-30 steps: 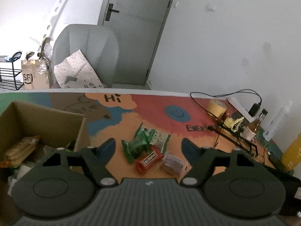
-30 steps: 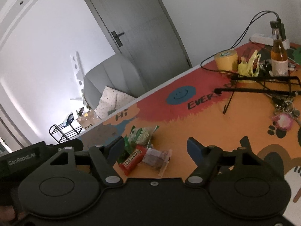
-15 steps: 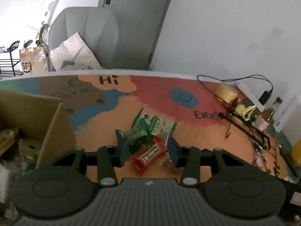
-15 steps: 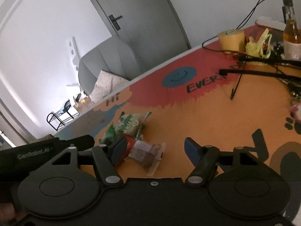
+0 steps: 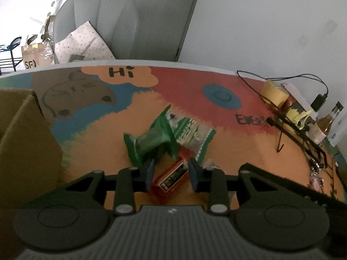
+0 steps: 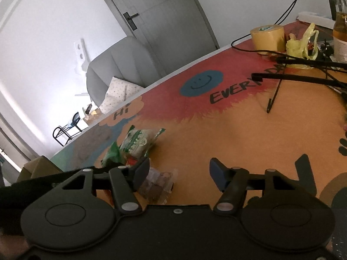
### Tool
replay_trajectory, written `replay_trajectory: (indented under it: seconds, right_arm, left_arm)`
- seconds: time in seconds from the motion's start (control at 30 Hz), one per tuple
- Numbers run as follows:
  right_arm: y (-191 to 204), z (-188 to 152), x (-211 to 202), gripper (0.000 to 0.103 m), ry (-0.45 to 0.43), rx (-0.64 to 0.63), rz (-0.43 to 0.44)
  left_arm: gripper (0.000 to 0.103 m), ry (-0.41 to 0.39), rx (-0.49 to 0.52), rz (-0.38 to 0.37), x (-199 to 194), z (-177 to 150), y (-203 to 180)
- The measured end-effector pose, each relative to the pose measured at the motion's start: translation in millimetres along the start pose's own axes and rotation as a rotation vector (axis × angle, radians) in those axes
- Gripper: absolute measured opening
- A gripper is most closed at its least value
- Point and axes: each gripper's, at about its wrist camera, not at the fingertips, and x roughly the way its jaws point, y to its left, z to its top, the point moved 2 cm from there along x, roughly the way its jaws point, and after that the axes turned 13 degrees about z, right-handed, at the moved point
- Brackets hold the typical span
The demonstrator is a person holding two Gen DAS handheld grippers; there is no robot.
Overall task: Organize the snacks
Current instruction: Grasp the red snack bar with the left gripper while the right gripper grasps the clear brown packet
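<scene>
Your left gripper (image 5: 171, 174) brackets the red snack bar (image 5: 172, 178) narrowly, grip unclear — your right gripper (image 6: 179, 173) gapes wide beside the clear-wrapped snack (image 6: 158, 184)

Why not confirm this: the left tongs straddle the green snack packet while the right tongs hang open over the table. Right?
Not quite. In the left wrist view the left tongs straddle the red snack bar, not the green packet. The right tongs do hang open over the table.

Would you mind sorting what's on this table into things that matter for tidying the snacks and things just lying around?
Job: red snack bar, green packets, brown clear-wrapped snack, cardboard box.
Lying about: tape roll, bottle, black wire stand.
</scene>
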Motion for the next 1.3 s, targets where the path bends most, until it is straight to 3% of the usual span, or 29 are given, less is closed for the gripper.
replay_trajectory:
  seconds: [0.2,0.33,0.6,0.87,1.3]
  right_arm:
    - [3.8,2.3,7.0,0.060,-0.002,0.004,0.031]
    - [10.4,4.7,15.3,0.060,0.000,-0.001,0.059]
    - [21.8,-2.8,29.3,0.060,0.044,-0.032,0.051]
    - [28.6,-11.7,26.8,0.035,0.086,-0.084,0.002]
    - [27.3,-29.1,-10.9,0.031,0.078,-0.056,-0.030]
  left_arm:
    - [0.032,0.012,0.026,0.000,4.3,-7.9,-4.1]
    - [0.021,0.013,0.020,0.016,2.5,-9.9,-0.9]
    - [0.021,0.020,0.013,0.016,-7.0,-17.4,7.8]
    - [0.021,0.024,-0.001,0.010,-15.9,-25.9,16.8]
    - [0.023,0.026,0.078,0.011,-33.6,-43.1,11.6]
